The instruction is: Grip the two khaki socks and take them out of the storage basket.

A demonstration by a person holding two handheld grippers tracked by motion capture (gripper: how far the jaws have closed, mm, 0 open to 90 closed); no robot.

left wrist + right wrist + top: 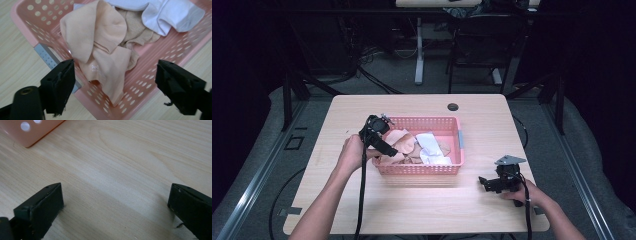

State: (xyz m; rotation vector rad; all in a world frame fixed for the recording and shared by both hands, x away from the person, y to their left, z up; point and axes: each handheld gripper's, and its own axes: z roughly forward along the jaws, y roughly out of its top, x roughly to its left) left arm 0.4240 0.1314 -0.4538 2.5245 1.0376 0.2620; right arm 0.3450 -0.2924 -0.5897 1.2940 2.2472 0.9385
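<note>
A pink perforated basket [422, 169] stands at the table's middle and holds several socks. In the left gripper view a peach sock [95, 32] is draped over the basket's wall [155, 50], with a tan sock [132, 32] and a white sock [165, 12] behind it. My left gripper [115, 67] hovers over the peach sock with its jaws wide apart on either side, the pads off the fabric. From above, the left gripper [387, 148] sits at the basket's left end. My right gripper [484, 182] rests low on the table to the basket's right, and its own view shows the right gripper [115, 192] open over bare wood.
A grey tab [47, 56] is fixed to the basket's short end. The basket's corner [27, 130] lies ahead of the right gripper. A cable hole [453, 106] is set in the light wooden table [492, 130] at the back. Chairs and table legs stand beyond.
</note>
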